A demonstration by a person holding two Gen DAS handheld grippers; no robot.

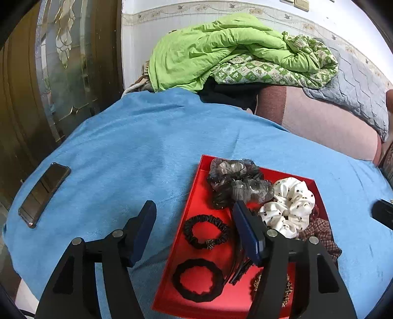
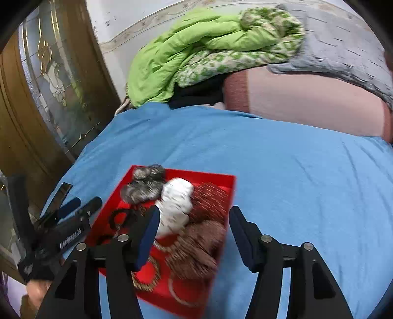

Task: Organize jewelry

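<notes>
- On a blue blanket (image 1: 147, 147), at far left, a dark phone (image 1: 44, 193) is lying flat.
- Left gripper (image 1: 194, 216) is hovering with jaws apart, gripping nothing, over the red tray (image 1: 196, 186) edge.
- Scrunchies, grey (image 1: 240, 184) and white (image 1: 289, 206), are sitting inside the tray.
- Right gripper (image 2: 194, 220) is hanging parted and empty, above the tray's right side.

Soft, even daylight fills both views, bright on the far white wall (image 1: 221, 9) and without hard shadows; a mild sheen lies on the near floor of the red tray (image 1: 221, 301). The right wrist view is smeared by motion blur, worst across the tray's contents, while the left view stays fairly sharp. Fisheye bending curves the blue cloth (image 2: 294, 171), and dark vignetting closes the corners.
</notes>
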